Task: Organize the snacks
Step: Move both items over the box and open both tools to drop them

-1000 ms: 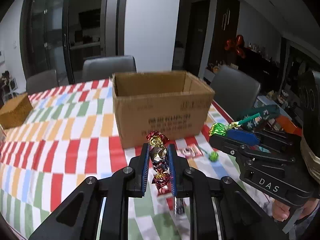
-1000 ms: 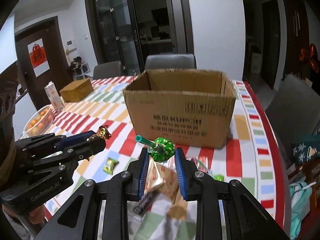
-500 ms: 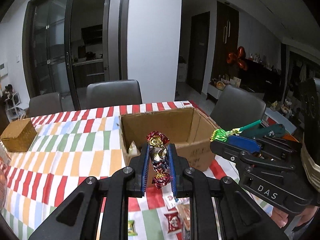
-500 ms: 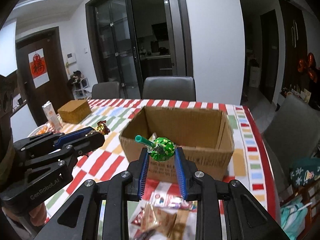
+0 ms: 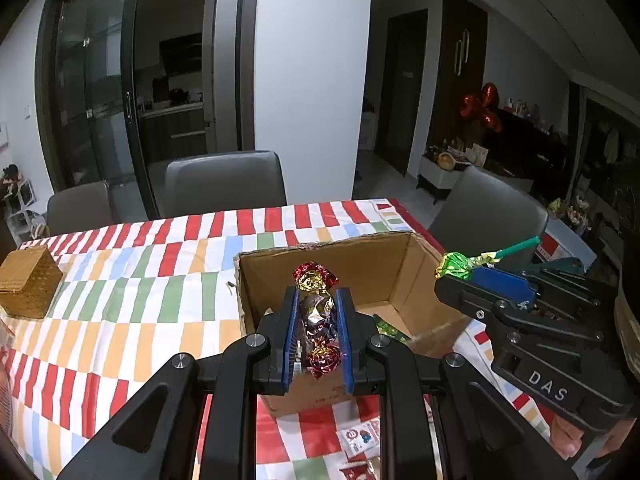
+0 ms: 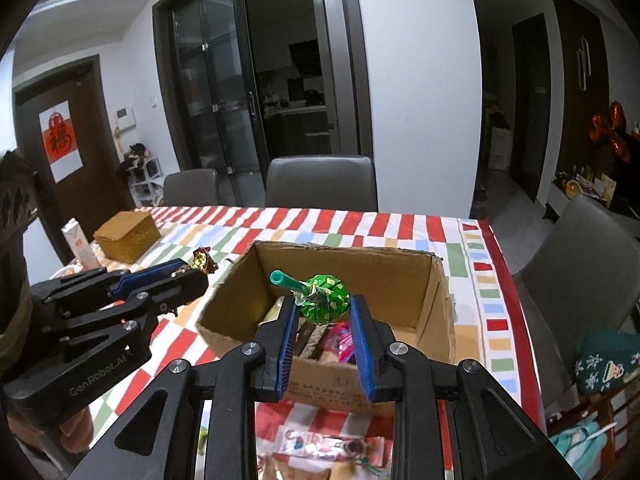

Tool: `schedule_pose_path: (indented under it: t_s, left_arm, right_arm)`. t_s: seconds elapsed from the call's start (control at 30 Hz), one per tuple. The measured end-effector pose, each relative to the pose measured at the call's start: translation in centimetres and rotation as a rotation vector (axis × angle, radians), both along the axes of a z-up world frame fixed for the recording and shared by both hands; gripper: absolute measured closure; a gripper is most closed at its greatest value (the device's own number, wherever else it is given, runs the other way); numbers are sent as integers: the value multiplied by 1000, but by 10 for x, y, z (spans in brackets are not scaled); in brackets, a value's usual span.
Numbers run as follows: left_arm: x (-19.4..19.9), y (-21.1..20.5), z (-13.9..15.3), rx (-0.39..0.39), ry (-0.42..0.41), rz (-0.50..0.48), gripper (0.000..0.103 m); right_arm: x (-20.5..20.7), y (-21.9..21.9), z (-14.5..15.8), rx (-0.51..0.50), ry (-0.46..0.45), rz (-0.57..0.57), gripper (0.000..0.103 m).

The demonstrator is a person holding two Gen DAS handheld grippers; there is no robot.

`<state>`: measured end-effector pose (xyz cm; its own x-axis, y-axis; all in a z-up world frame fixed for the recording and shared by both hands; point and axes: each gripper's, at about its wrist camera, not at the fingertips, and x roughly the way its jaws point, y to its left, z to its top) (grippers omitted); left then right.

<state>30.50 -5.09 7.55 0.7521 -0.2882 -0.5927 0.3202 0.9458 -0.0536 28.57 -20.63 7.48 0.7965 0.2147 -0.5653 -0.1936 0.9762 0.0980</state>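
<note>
Left gripper (image 5: 316, 330) pinching foil candy (image 5: 317, 312) above cardboard box (image 5: 420, 280). Right gripper (image 6: 323, 322) pinching green lollipop (image 6: 322, 298) over same box. Risk: simultaneous release near box's front wall, wrapper snagging pads, item dropping onto tablecloth (image 5: 140, 300).

Your table (image 5: 132, 280) is covered with a cloth checked in red, white, orange, green and blue. An open cardboard box (image 5: 400, 276) stands on it toward your right side, with its open top facing up. A woven golden-brown box (image 5: 28, 282) sits well apart at the far left, and in the right wrist view a slim carton (image 6: 78, 244) stands just beside it. Close to you, in front of the cardboard box, loose snack packets (image 6: 320, 446) lie flat on the cloth, among them a small white and red sachet (image 5: 358, 438).
</note>
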Motion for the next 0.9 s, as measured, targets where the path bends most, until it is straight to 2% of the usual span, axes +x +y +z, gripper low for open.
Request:
schedule_pose_path:
  t_s: [0.1, 0.17, 0.2, 0.23, 0.3, 0.6, 0.83, 0.9]
  left_arm:
    - [15, -1, -2, -2, 26, -10, 84]
    - [21, -2, -2, 5, 38, -4, 71]
    - [21, -2, -2, 8, 30, 5, 55]
    - [20, 0, 0, 8, 13, 12, 48]
    - [14, 4, 1, 25, -19, 39, 47]
    - [-25, 18, 0, 65, -48, 65, 43]
    - [-64, 27, -5, 91, -61, 70, 41]
    - [-74, 32, -7, 87, -50, 74, 41]
  right_arm:
    - [11, 0, -3, -16, 14, -6, 75]
    - [20, 0, -4, -20, 19, -5, 75]
    - [22, 0, -4, -23, 22, -11, 70]
    - [24, 0, -4, -26, 29, -28, 57]
    - [22, -3, -4, -20, 17, -50, 49]
    - [-9, 1, -3, -34, -13, -58, 49]
    - [-46, 12, -7, -41, -38, -38, 46]
    - [-54, 15, -9, -38, -36, -36, 42]
